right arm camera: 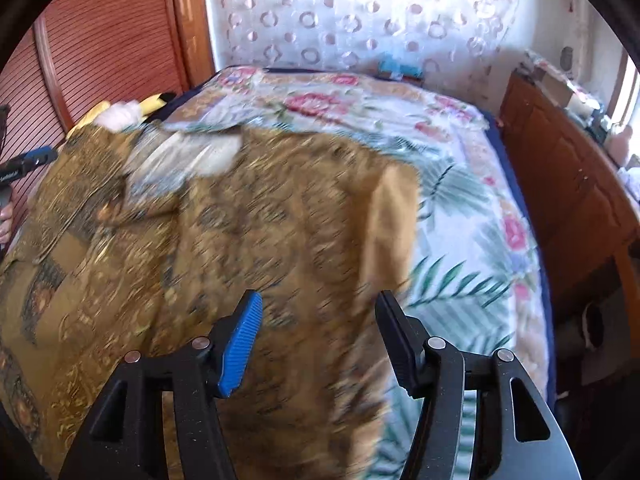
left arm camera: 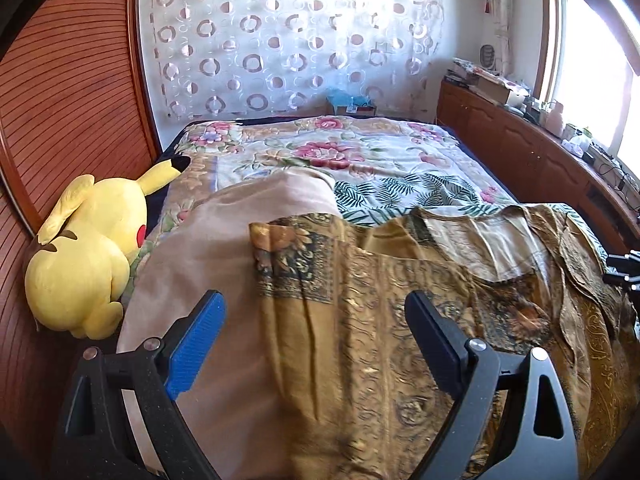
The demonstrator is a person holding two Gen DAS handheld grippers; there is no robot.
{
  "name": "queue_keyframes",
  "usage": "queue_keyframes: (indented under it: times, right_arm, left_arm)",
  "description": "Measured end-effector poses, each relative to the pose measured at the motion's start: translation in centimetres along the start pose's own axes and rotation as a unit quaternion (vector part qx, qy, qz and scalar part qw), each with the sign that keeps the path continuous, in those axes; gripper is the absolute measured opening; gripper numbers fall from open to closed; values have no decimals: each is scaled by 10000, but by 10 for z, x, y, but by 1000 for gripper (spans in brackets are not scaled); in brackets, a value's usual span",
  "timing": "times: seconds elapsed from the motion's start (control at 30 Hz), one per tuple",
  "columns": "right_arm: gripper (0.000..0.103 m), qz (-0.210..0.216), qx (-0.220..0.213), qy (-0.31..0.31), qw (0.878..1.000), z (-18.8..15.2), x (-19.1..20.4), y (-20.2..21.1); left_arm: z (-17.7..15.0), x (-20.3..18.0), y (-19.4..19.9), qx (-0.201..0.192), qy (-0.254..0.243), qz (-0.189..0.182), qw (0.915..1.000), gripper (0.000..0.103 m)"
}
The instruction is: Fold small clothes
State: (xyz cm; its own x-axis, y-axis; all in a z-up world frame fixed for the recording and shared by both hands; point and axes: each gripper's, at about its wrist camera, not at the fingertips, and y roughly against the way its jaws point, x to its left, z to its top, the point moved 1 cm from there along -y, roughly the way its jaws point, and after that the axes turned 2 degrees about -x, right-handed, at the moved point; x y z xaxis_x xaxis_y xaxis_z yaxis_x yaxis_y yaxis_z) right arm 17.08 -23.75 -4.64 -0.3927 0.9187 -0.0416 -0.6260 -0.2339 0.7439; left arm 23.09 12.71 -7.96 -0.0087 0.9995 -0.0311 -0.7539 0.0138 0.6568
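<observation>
My left gripper (left arm camera: 314,342): jaws spread, nothing between, over brown patterned garment (left arm camera: 400,320) lying rumpled on bed (left arm camera: 360,152). My right gripper (right arm camera: 318,338): jaws spread, empty, above same garment's edge.

Counted on the bed: one gold patterned garment (left arm camera: 400,320), one beige cloth (left arm camera: 224,264), one floral bedspread (left arm camera: 320,152), one yellow plush toy (left arm camera: 84,256); two grippers, left (left arm camera: 316,336) and right (right arm camera: 318,340); one wooden cabinet (left arm camera: 520,148)
</observation>
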Motion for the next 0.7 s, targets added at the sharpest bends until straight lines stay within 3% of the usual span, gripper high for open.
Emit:
queue_keyframes:
  times: [0.17,0.43,0.7]
  right_arm:
    - [57,-68,128,-35,9999,18,-15,-30]
    - [57,-24,70,-191,9998,44,-23,-63]
    - [57,-6,-194,-144,9997,28,-20,-63]
  left_arm:
    - [5,6,-11,72,-4,-84,9999,87]
    - [10,17,-30,222,63,-13,9997,68]
    - [13,28,-39,306,291,-165,9990,64]
